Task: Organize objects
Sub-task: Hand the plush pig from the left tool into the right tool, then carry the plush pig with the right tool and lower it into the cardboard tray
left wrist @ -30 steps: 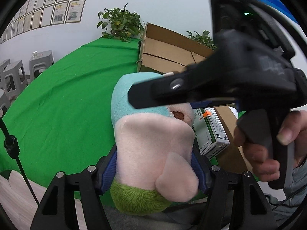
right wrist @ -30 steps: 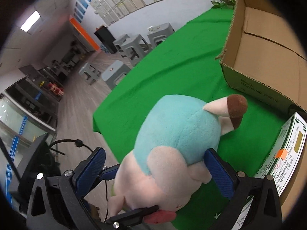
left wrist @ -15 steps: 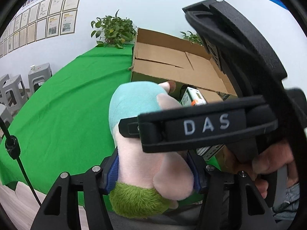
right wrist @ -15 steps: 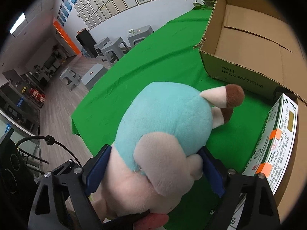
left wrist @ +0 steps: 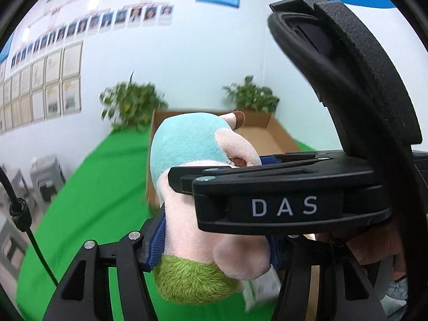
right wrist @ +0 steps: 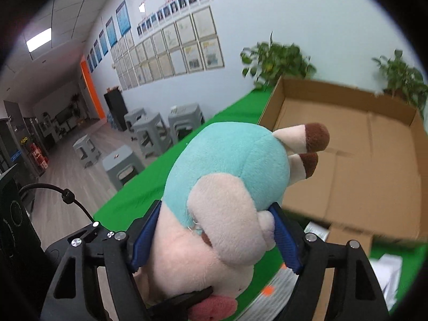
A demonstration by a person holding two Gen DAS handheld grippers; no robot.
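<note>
honestly both the left claw [left wrist: 214, 243] and right claw [right wrist: 216, 238] are clamped on the plush toy [right wrist: 227, 187], carton [right wrist: 347, 144] just ahead, so uneven letting go might drop it short onto the table [right wrist: 149, 187].

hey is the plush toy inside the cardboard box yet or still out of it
Out. The plush toy is clamped by both hand-held grippers, right and left, in front of the open cardboard box.

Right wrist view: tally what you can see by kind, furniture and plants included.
Plush toy: 1
Cardboard box: 1
Grey stools: 5
Potted plants: 2
Total: 9
</note>
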